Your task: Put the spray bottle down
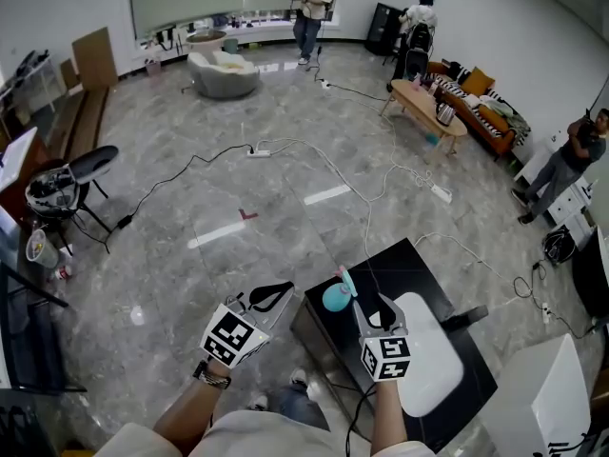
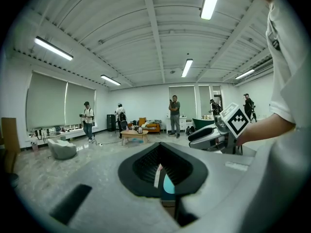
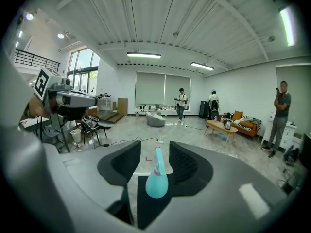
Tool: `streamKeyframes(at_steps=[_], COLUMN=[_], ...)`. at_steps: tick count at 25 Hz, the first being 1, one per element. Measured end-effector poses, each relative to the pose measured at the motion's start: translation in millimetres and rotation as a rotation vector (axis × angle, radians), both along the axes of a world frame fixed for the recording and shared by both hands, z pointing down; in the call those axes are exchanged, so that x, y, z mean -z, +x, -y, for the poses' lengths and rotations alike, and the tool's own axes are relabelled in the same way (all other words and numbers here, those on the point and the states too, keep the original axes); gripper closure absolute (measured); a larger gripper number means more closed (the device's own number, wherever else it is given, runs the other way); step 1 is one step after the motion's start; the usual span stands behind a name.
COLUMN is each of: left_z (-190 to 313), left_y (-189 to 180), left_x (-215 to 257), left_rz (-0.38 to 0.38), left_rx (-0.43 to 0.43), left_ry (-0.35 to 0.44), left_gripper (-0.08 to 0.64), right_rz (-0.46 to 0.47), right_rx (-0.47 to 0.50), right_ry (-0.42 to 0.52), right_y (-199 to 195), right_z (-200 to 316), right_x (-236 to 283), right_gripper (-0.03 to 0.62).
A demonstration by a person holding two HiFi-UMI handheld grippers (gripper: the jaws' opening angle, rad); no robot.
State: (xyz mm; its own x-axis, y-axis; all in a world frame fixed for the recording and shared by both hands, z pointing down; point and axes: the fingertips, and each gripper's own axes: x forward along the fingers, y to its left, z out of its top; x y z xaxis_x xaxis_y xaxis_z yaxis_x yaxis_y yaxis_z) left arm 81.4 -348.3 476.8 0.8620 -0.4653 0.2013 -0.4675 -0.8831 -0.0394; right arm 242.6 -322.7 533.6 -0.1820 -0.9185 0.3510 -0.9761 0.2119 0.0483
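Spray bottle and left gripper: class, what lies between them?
Nothing stands there. The head view shows only grey floor and the edge of the black table between the left gripper and the spray bottle.

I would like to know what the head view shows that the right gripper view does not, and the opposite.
Only the head view: the white pad lying on the black table. Only the right gripper view: the ceiling lamps, and a clear look at the right hand-held gripper, its jaws apart and pressing nothing. Both: the teal spray bottle, the left hand-held gripper and the wooden coffee table.
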Motion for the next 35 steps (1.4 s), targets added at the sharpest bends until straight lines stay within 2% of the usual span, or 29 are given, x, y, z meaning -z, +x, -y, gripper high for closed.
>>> streamKeyframes(at_steps=[4, 11, 16, 21, 25, 35], left_z=[-17, -34, -48, -61, -71, -89], left_y=[1, 8, 21, 34, 42, 51], left_x=[11, 23, 29, 36, 42, 59], left_rz=[-0.007, -0.027, -0.029, -0.038, -0.039, -0.056], left_rx=[-0.023, -0.062, -0.107, -0.145, -0.178, -0.227], left_ry=[0.025, 0.052, 0.073, 0.086, 0.100, 0.127], left_gripper=[0.555, 0.555, 0.555, 0.555, 0.555, 0.555], right_rz=[-0.002, 0.021, 0.034, 0.017, -0.007, 0.010], right_rx=[-0.039, -0.060, -0.061, -0.101, -0.132, -0.198], right_ry=[0.024, 0.120, 0.171, 0.165, 0.155, 0.181], right_y=[1, -1, -2, 6, 13, 20], right_z=[-24, -60, -87, -111, -130, -161], right_x=[19, 63, 84, 91, 100, 132], right_gripper=[0.435, 0.461, 0.551, 0.586, 0.586, 0.586])
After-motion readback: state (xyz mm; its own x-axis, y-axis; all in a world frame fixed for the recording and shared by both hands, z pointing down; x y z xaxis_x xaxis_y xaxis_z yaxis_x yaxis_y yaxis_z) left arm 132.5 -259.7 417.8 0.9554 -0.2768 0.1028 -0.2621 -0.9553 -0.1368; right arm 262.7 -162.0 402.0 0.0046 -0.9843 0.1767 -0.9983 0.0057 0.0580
